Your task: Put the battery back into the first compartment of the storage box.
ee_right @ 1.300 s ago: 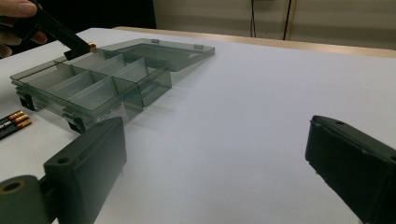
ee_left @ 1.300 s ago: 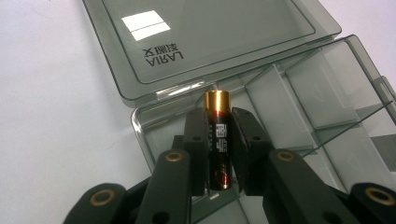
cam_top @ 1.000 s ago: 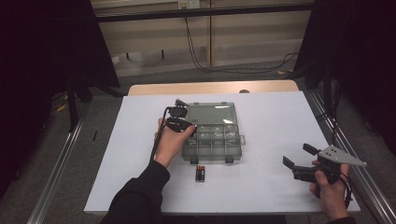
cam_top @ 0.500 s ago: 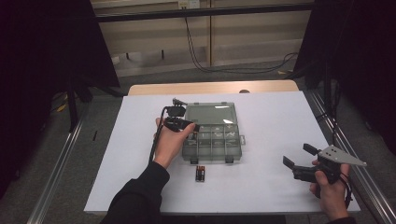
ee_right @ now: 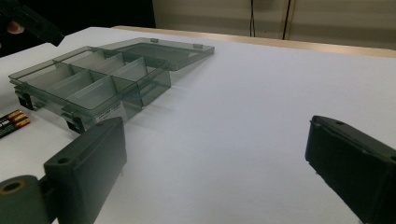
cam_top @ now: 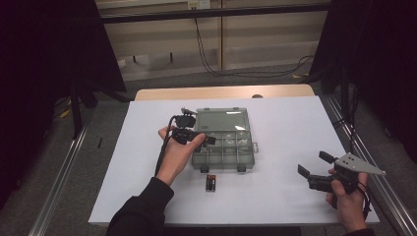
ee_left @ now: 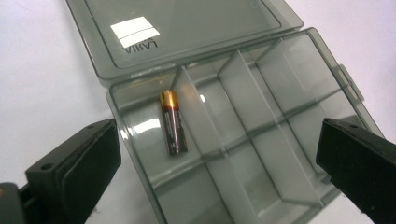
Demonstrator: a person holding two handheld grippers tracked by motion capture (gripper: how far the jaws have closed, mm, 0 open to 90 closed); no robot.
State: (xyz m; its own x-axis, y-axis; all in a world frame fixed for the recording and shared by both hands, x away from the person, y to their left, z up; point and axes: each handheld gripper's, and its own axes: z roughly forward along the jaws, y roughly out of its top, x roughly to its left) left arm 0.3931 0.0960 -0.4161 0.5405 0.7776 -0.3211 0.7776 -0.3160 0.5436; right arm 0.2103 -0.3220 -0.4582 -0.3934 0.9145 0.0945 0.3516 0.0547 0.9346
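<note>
A smoky clear compartment box (cam_top: 231, 153) lies open mid-table with its lid (cam_top: 221, 119) folded back. My left gripper (cam_top: 200, 129) hovers over the box's left end. Its jaws have just been opening and now stand wide with nothing between them (ee_left: 217, 135). Below them a black and copper battery (ee_left: 172, 123) lies loose in a corner compartment by the hinge. Two more batteries (cam_top: 210, 182) lie side by side on the table in front of the box. My right gripper (cam_top: 314, 163) is held open and empty near the front right (ee_right: 217, 135), well away from the box (ee_right: 93, 79).
The white table top (cam_top: 285, 128) has bare room to the right of the box and at the far left. A wooden strip (cam_top: 221, 92) runs along the far edge. Metal rails (cam_top: 64, 172) flank both sides. The box's other compartments look empty.
The left gripper's jaws have spread wide and the hand has lifted slightly above the box. The right gripper has kept still.
</note>
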